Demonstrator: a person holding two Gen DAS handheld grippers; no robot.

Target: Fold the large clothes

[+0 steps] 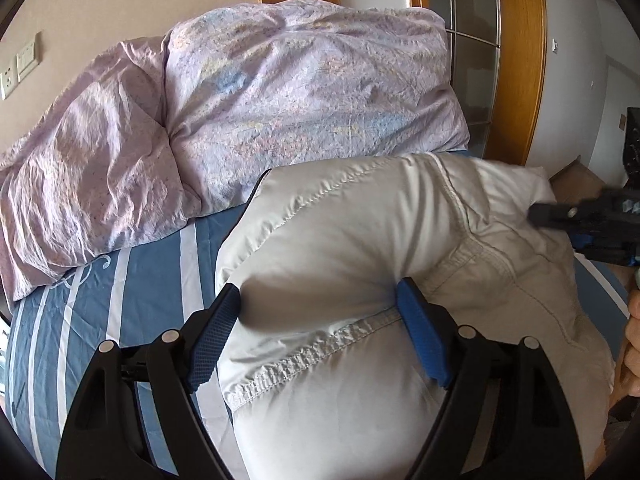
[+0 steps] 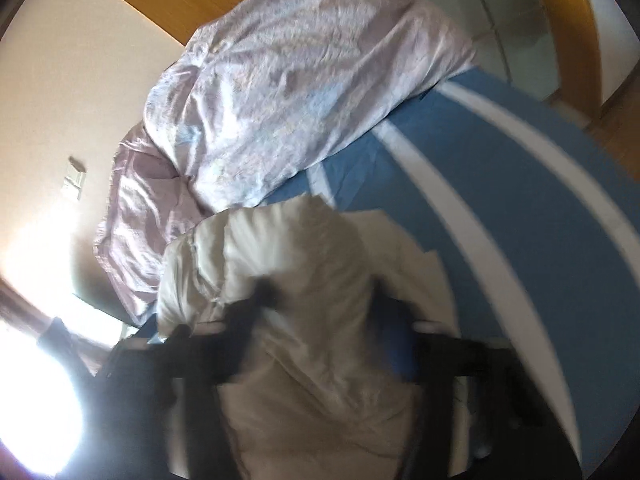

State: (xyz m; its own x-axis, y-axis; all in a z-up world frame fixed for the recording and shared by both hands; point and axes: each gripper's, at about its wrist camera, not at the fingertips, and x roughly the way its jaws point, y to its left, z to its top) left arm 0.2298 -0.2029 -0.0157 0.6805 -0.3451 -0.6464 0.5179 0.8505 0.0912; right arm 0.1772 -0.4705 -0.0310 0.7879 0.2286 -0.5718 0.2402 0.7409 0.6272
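Item 1. Puffy white garment [image 1: 360, 240], a padded jacket by the look of its quilted bulk and stitched seams. Lies bunched on the bed [image 1: 132, 280], on the blue-and-white striped sheet, at about 6 o'clock from the lilac duvet [image 1: 280, 92] heaped toward the wall. Judged light for its bulk, very soft, springy with trapped air, and smooth-shelled, so likely to slip and puff back out of a fold. Best taken at a stitched hem or seam, where the cloth is doubled and firmer, not at the swollen middle.

Item 2. Left claw [image 1: 320, 320]. Jaws stand wide, blue pads pressed into either side of a thick roll of the garment, with the gathered hem running across at 5 o'clock from it. Holds the roll.

Item 3. Right claw [image 2: 320, 320]. Its own view is badly blurred; a fold of the garment lies between the jaws, which stand fairly narrow, but whether the pads bite or merely flank it cannot be told. In the left view it reaches in from 3 o'clock, its tip at the garment's far corner.

Item 4. Surroundings. Wooden door frame [image 1: 524, 60] at 1 o'clock; wall switches [image 1: 24, 60] at 10 o'clock; a hand [image 1: 630, 344] at the 4 o'clock edge.
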